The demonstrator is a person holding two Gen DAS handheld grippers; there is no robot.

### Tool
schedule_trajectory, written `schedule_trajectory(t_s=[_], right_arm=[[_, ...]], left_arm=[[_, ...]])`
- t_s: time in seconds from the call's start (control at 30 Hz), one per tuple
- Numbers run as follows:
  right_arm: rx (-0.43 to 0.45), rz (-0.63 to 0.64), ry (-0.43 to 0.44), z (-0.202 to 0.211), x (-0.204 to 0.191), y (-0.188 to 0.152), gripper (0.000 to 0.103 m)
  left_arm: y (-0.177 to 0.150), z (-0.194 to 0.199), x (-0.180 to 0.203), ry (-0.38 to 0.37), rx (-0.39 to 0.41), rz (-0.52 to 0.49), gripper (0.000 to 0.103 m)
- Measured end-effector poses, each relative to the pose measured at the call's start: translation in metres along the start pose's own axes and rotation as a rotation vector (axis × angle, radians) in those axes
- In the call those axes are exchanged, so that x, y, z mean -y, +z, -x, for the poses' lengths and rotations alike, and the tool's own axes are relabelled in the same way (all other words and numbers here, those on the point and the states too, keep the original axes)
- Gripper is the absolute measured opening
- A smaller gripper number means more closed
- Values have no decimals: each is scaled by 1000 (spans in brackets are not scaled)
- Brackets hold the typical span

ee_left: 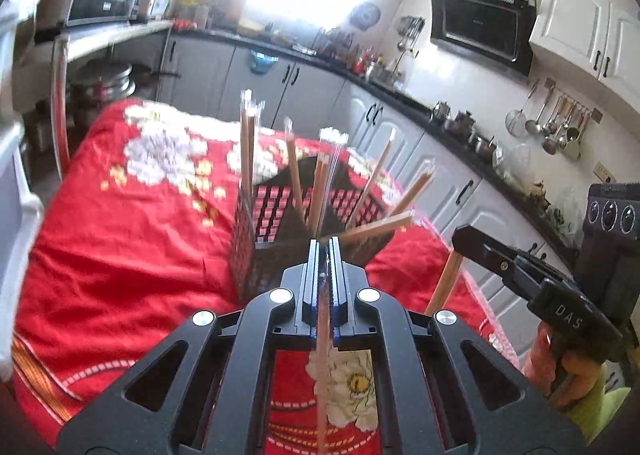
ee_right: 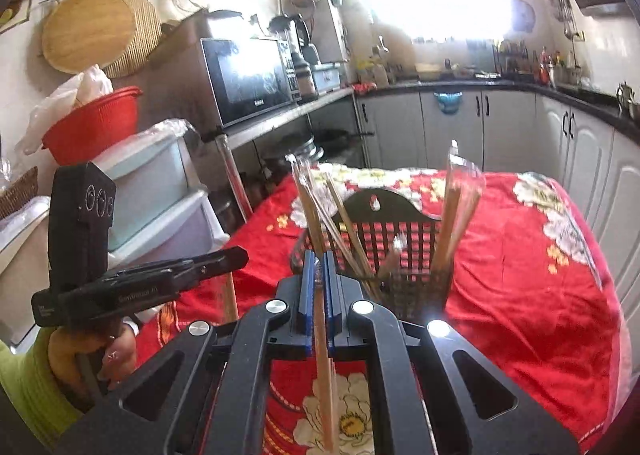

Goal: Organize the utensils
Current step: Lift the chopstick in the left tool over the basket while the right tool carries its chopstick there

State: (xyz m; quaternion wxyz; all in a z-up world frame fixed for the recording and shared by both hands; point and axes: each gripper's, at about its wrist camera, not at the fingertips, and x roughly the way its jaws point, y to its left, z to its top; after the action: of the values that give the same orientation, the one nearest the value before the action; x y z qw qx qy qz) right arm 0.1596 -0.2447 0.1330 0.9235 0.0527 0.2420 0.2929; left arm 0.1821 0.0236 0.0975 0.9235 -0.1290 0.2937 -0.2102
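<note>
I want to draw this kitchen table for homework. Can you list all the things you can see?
Dark lattice plastic utensil basket: one, black, on the tablecloth.
Wrapped wooden chopsticks: several, tan, standing in the basket.
Floral tablecloth: one, red, covering the table.
Microwave: one, silver, on the shelf.
Plastic basin: one, red, beside the microwave.
Left gripper: black, shut on a chopstick.
Right gripper: black, shut on a chopstick.

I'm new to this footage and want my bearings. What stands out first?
A bright red floral tablecloth fills the middle of both views. On it stands a dark latticed plastic utensil basket bristling with wrapped wooden chopsticks. Close up, each black two-finger tool, left tool and right tool, is shut on one chopstick.
</note>
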Motion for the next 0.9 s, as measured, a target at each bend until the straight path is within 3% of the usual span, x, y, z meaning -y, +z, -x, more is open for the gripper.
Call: schedule_trajectory(t_s=[0.4,0.9], right_arm=[[116,36,0,16,-9,46,4],[261,49,-20,22,-6,106,4]], left_arm=[[65,29,20,9,143,-85,2],[124,42,41,30,252,-148,2]])
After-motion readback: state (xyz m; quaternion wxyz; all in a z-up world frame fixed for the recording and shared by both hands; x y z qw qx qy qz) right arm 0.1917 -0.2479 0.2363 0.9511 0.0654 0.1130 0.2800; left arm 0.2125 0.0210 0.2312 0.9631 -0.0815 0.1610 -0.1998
